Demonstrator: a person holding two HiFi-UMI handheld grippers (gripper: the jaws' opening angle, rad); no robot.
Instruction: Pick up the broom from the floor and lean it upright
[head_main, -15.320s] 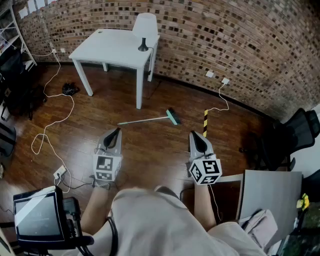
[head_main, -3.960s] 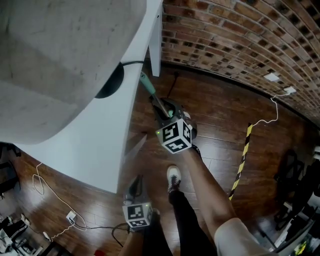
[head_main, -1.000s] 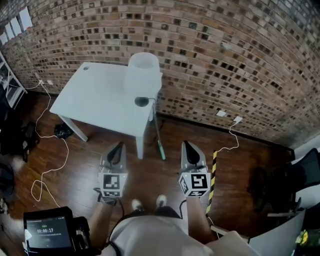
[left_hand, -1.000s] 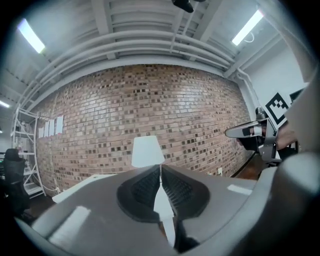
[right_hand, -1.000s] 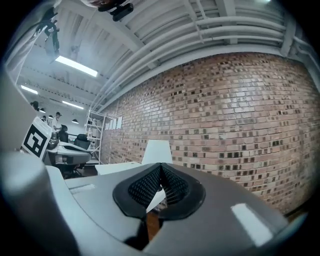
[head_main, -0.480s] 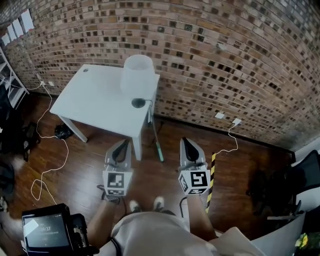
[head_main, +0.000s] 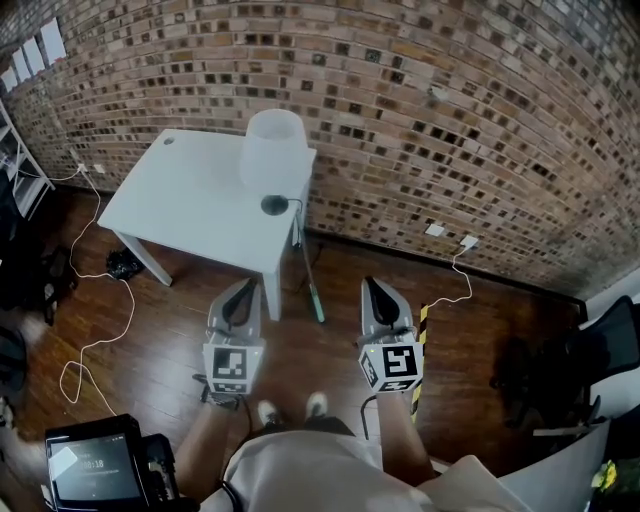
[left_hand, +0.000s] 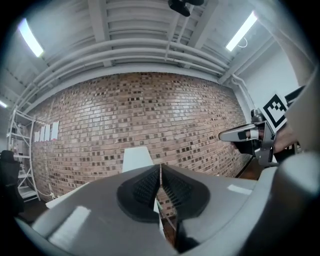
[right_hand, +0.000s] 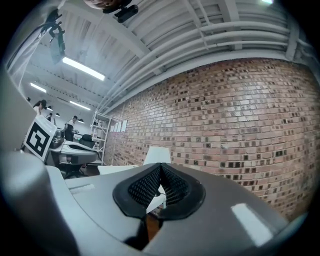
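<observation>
The broom (head_main: 309, 275) stands tilted against the right front corner of the white table (head_main: 190, 205), its green head (head_main: 316, 304) on the wooden floor and its thin handle reaching up to the table edge. Neither gripper touches it. My left gripper (head_main: 244, 288) hovers left of the broom head, shut with nothing in it. To the right of the broom my right gripper (head_main: 371, 286) is also shut and holds nothing. In the left gripper view the pads (left_hand: 150, 187) meet flat; the right gripper view shows its pads (right_hand: 172, 185) pressed together too.
A white lamp (head_main: 272, 150) stands on the table by the brick wall. White cables (head_main: 100, 330) trail over the floor at left. A yellow-black strip (head_main: 418, 330) lies at right, with a black chair (head_main: 590, 350) beyond. A screen device (head_main: 95, 465) sits at lower left.
The left gripper has drifted slightly right and forward; the right one has barely shifted. The broom stays leaning on the table.
</observation>
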